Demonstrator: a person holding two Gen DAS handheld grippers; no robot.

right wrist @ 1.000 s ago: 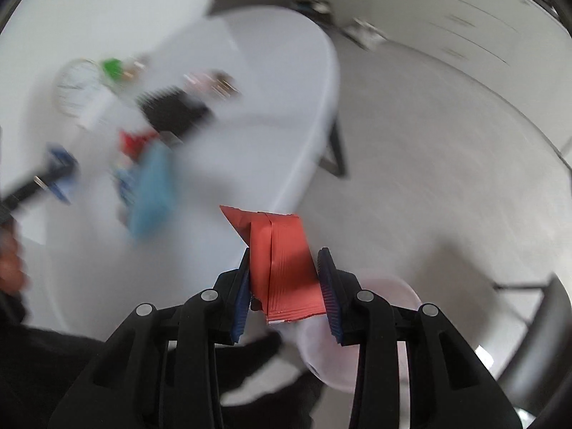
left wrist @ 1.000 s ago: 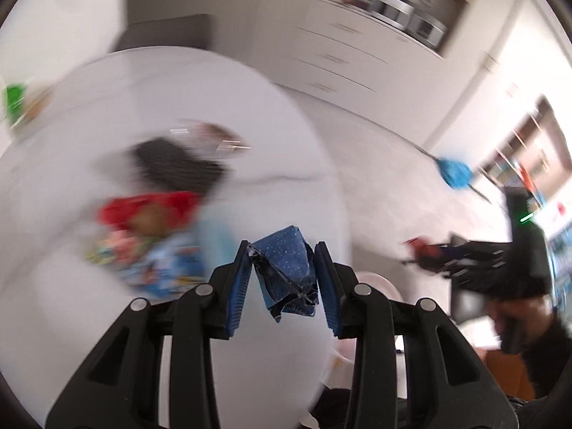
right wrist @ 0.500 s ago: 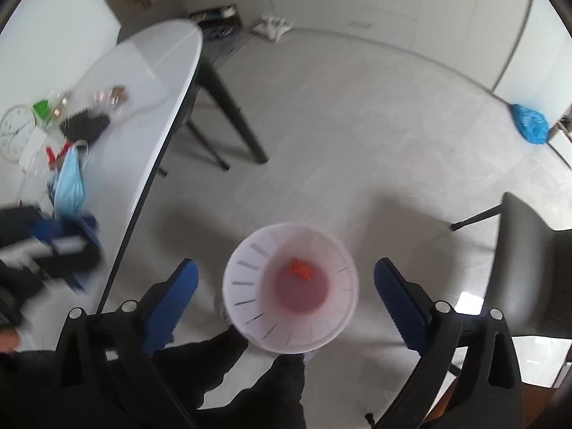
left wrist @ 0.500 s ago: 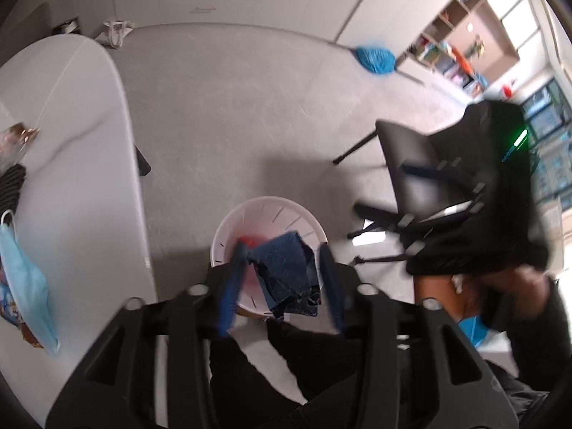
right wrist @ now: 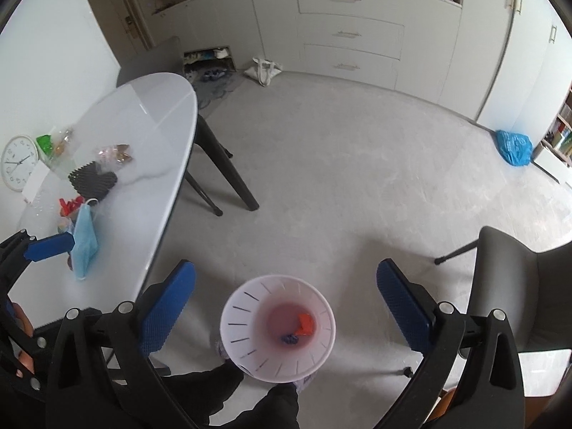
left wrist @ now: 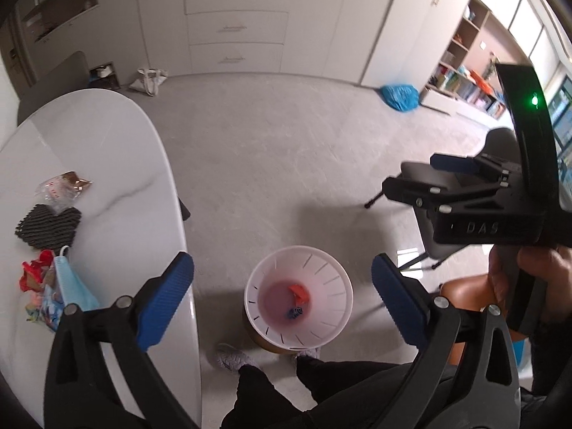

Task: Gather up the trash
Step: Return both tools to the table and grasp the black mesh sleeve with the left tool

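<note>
While both grippers hang over the white slotted bin on the floor, we look down past our own legs and see a red wrapper and a small blue scrap lying at its bottom. The left gripper has its jaws opening, now nearly at full spread, with nothing between the blue pads. The right gripper stands spread wide and empty too.

What remains to collect lies on the white table, off to the left of both sets of jaws. There we see a light blue face mask nearest the table's edge, a heap of red and coloured wrappers just beside it, a black ribbed heart-shaped mat farther along, and a clear snack packet touching that.

We judge the left gripper the nearer one: in the right wrist view its blue pad already shows just beside the mask. The mask's long axis runs roughly along the table's edge, so we would swing left and close across its narrow width.
</note>
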